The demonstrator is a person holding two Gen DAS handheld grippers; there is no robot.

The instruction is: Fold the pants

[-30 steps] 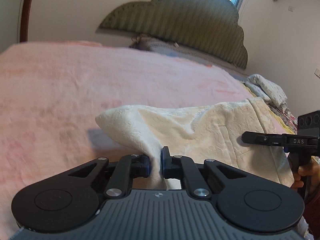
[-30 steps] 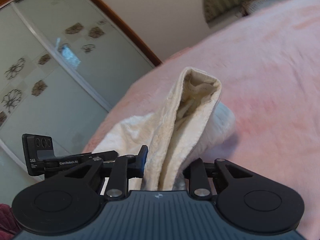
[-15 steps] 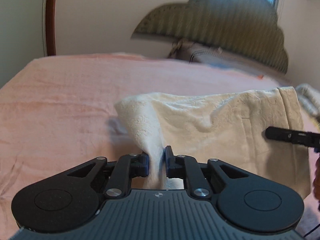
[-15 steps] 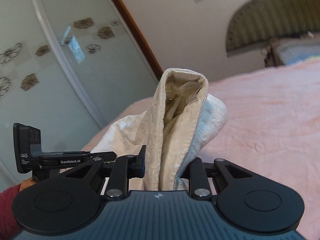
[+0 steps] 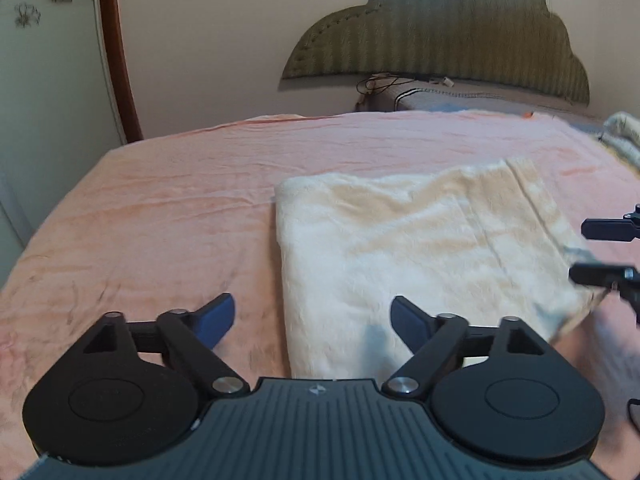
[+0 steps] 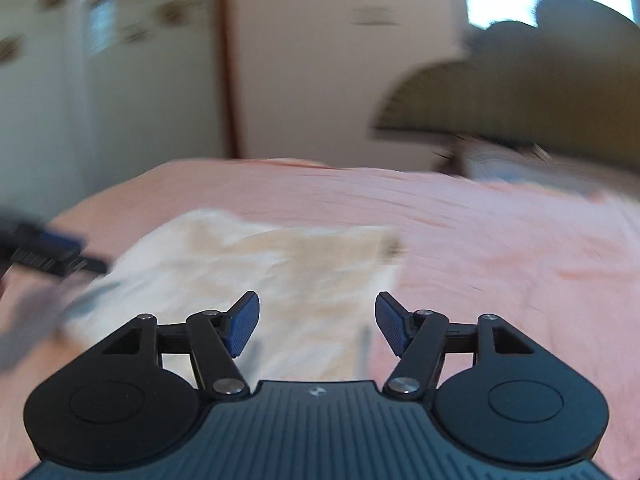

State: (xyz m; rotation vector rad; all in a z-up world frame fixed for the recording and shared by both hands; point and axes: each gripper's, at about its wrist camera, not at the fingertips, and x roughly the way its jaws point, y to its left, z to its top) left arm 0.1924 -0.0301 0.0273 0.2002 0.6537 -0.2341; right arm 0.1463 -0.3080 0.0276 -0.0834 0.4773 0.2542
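My left claw [image 5: 312,320] is spreading wide, nothing pinched; its blue pads [image 5: 218,314] hang over the near left edge of the cream pants [image 5: 420,248] without touching the cloth. My right claw [image 6: 316,326] is opening too, its pads [image 6: 242,328] apart above the pants [image 6: 288,276], gripping nothing. The pants lie folded flat as a rough rectangle on the pink bed [image 5: 160,216], toward its near right part. From the left view my right claw's fingers [image 5: 604,228] sit at the fold's right edge. The right view is blurred
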